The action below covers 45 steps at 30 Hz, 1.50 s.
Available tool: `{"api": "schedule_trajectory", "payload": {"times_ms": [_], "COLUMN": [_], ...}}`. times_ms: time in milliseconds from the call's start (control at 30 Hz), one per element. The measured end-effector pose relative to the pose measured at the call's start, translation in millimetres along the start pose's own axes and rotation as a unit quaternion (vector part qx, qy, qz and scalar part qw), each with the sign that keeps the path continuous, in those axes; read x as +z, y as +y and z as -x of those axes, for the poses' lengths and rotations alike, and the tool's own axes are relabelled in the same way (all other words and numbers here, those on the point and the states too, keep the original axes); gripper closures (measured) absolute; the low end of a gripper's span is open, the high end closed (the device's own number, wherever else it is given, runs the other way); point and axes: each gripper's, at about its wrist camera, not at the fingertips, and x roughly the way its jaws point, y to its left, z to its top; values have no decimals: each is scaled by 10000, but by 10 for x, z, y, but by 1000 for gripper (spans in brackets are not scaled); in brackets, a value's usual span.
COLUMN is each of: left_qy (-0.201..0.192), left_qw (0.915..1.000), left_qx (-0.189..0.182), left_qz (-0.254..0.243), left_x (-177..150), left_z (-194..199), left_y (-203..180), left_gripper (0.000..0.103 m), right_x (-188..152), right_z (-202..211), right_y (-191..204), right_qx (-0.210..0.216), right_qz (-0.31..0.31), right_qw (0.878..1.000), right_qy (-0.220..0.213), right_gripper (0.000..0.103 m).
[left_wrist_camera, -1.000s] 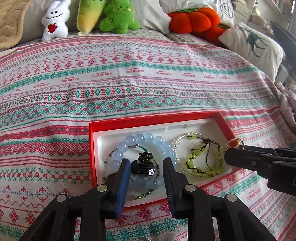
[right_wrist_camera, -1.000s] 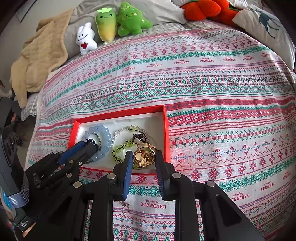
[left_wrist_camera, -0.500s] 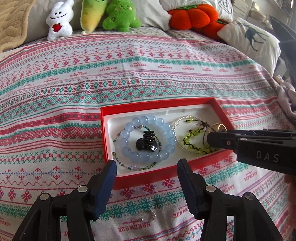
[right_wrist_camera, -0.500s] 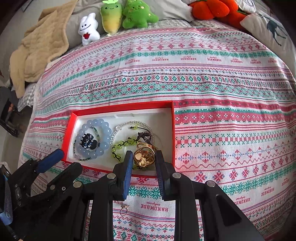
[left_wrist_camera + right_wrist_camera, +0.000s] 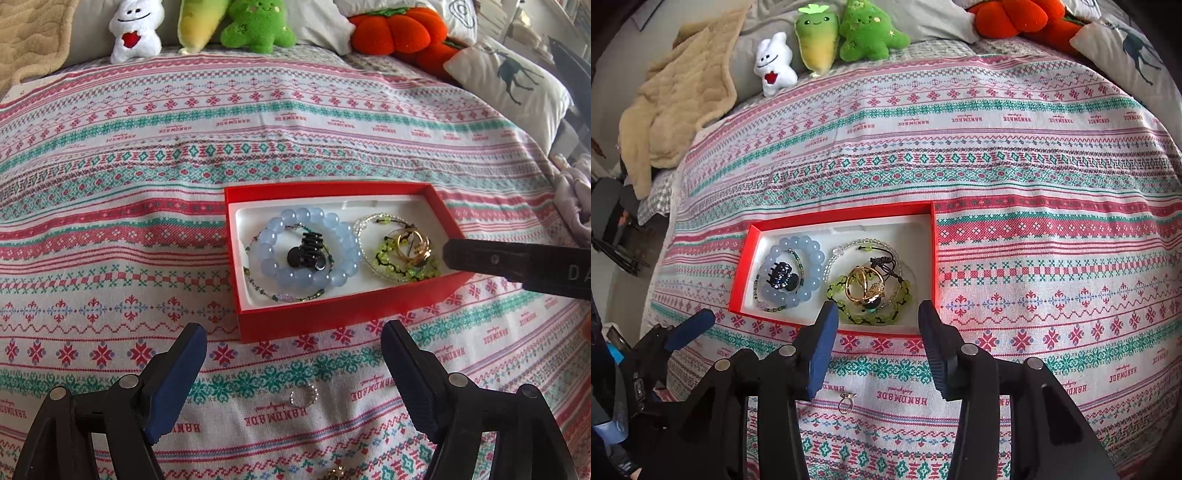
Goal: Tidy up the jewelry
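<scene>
A red box (image 5: 332,310) (image 5: 742,273) with a white lining lies on the patterned bedspread. In it lie a blue bead bracelet (image 5: 269,236) (image 5: 812,251) around a black hair claw (image 5: 308,253) (image 5: 779,278), and a green bead bracelet (image 5: 384,254) (image 5: 834,291) under a gold brooch (image 5: 413,243) (image 5: 864,284). A small silver ring (image 5: 304,397) (image 5: 846,400) lies on the bedspread in front of the box. My left gripper (image 5: 293,360) is open and empty just before the box. My right gripper (image 5: 875,332) is open and empty at the box's near right edge.
Plush toys (image 5: 816,48) and an orange pumpkin cushion (image 5: 395,29) line the far edge of the bed. A beige blanket (image 5: 676,103) lies at the far left, a deer pillow (image 5: 513,81) at the far right. A small gold piece (image 5: 335,472) lies near the bottom edge.
My left gripper released the black hair claw into the box, opened and pulled back. My right gripper opened and let the gold brooch drop onto the green bracelet.
</scene>
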Motion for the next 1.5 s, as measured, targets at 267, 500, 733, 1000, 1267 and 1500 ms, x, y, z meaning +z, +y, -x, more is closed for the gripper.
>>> {"api": "schedule_trajectory", "payload": {"times_ms": [267,500,733,1000,1267,1500], "left_qy": [325,658,891,756,508,424], "left_qw": [9990,9966,9945,9948,9916,9913], "left_qx": [235,335,467,562,771,579], "left_qz": [-184,-365,-301,-385,-904,-1101], "left_x": [-193,-395,-552,-670,-660,-546], "left_z": [-14,-70,-102,-150,-313,-412], "left_y": [-25,-11,108,242,134,-45], "left_gripper": [15,14,14,14,15,34], "right_x": [-177,-414,-686,-882,-983,-1026], "right_z": [184,185,84,-21,-178,-257], "right_y": [-86,-137,-94,-61,-29,-18], "right_qx": [-133,-297,-465,-645,-948,-1032], "right_qz": [-3,47,233,391,647,834], "right_qw": [9999,9995,9983,9961,9916,9889], "right_qy": [-85,38,264,456,603,672], "right_gripper": [45,40,38,38,38,37]}}
